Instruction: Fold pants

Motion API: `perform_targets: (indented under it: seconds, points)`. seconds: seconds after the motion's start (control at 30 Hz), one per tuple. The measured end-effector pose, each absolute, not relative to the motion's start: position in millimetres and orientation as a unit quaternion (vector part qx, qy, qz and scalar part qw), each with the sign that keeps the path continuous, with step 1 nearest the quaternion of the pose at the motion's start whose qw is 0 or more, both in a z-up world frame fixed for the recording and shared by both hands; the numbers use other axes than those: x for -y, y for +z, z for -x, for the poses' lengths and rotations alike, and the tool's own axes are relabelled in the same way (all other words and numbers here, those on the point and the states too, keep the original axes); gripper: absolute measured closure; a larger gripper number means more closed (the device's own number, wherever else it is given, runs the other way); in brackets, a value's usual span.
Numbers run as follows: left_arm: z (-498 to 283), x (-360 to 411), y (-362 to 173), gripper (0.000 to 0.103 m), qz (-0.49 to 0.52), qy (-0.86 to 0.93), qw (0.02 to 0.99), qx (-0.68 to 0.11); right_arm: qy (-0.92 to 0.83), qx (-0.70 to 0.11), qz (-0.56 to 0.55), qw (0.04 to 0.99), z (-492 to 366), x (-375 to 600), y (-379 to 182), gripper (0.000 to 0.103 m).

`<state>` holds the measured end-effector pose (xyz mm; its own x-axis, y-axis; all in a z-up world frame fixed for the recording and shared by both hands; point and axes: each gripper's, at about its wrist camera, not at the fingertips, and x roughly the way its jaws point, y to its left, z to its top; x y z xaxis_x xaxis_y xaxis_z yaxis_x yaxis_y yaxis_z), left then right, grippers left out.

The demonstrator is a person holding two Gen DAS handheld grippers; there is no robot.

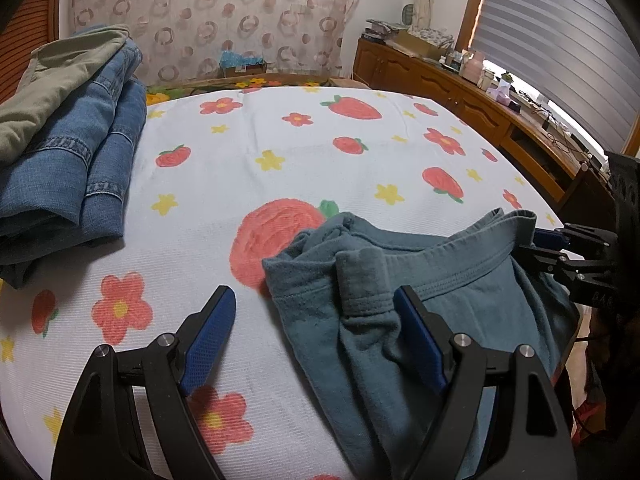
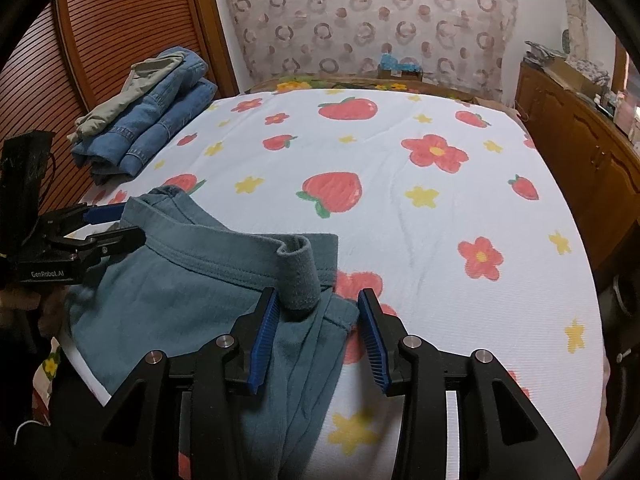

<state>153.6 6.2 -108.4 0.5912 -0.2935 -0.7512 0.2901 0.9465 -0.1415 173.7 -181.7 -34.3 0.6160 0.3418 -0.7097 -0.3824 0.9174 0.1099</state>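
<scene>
- The teal pants (image 1: pixel 400 320) lie bunched at the near edge of the bed (image 1: pixel 280 152), waistband up, legs hanging off the front.
- Left gripper (image 1: pixel 316 336) is spread wide, its right finger against the cloth, grasping nothing.
- Right gripper (image 2: pixel 320 332) is likewise released, straddling a rolled tab of waistband.
- Best to pinch each waistband corner firmly, then pull taut and flatten before folding.
- Folded jeans (image 2: pixel 152 120) sit well apart.

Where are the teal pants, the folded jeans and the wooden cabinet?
teal pants (image 2: pixel 180 280), right wrist view, on the fabric just below the waistband.
folded jeans (image 1: pixel 80 168), left wrist view, on the upper denim layer.
wooden cabinet (image 1: pixel 434 80), left wrist view, on a door front.
</scene>
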Motion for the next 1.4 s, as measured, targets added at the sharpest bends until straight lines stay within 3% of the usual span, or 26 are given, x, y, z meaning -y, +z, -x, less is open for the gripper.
perform_targets:
  seconds: [0.2, 0.27, 0.47, 1.2, 1.33, 1.4]
  points:
    - [-155, -8, -107, 0.022, 0.010, -0.166, 0.889, -0.427, 0.196, -0.390, 0.028, 0.899, -172, 183, -37, 0.058]
    - [-157, -11, -106, 0.033, 0.030, -0.179, 0.885, -0.429, 0.200, -0.389, 0.029, 0.899, -170, 182, -37, 0.058]
    - [-161, -3, -103, 0.049, 0.030, -0.191, 0.885, -0.425, 0.206, -0.385, 0.030, 0.899, -167, 183, -38, 0.058]
    - [-159, -3, -106, 0.049, 0.028, -0.193, 0.889, -0.414, 0.209, -0.393, 0.036, 0.895, -172, 181, -39, 0.058]
    - [-155, -1, -104, 0.065, 0.028, -0.205, 0.887, -0.413, 0.213, -0.390, 0.039, 0.895, -169, 178, -38, 0.058]
    - [-153, 1, -103, 0.071, 0.025, -0.209, 0.887, -0.411, 0.219, -0.390, 0.045, 0.893, -167, 176, -38, 0.068]
